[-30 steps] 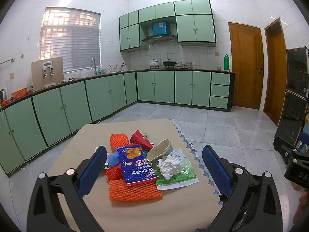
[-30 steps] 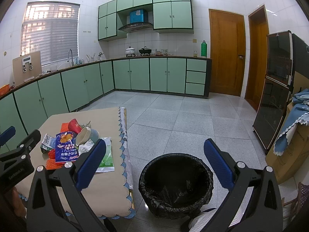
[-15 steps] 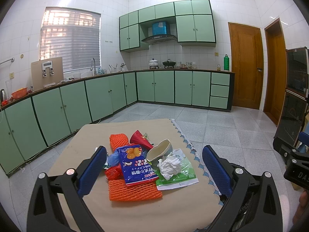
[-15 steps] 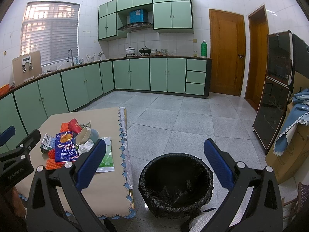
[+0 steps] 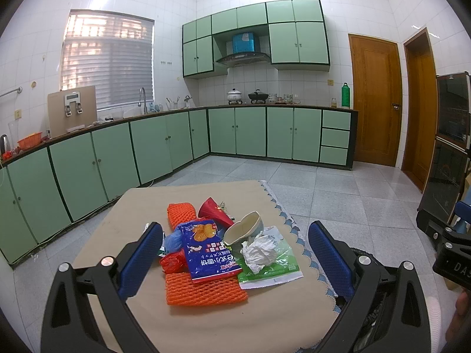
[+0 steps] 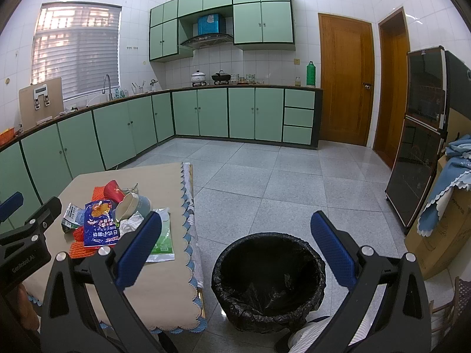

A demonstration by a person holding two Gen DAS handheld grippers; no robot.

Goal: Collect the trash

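A pile of trash lies on a small table (image 5: 141,203) with a beige cloth: a blue snack bag (image 5: 206,250), orange foam netting (image 5: 203,289), a crumpled white tissue (image 5: 260,251), a green-white wrapper (image 5: 273,273), a squashed paper cup (image 5: 244,229) and a red wrapper (image 5: 213,210). My left gripper (image 5: 235,253) is open and empty, held above the near side of the pile. My right gripper (image 6: 235,238) is open and empty, above a black-lined trash bin (image 6: 268,279) on the floor right of the table (image 6: 164,279). The pile also shows in the right wrist view (image 6: 100,223).
Green kitchen cabinets (image 5: 147,147) run along the left and back walls. Two wooden doors (image 6: 346,82) stand at the back right. A dark glass cabinet (image 6: 418,135) and a cardboard box with a blue cloth (image 6: 447,194) stand at the right. Grey tiled floor (image 6: 265,170) lies beyond.
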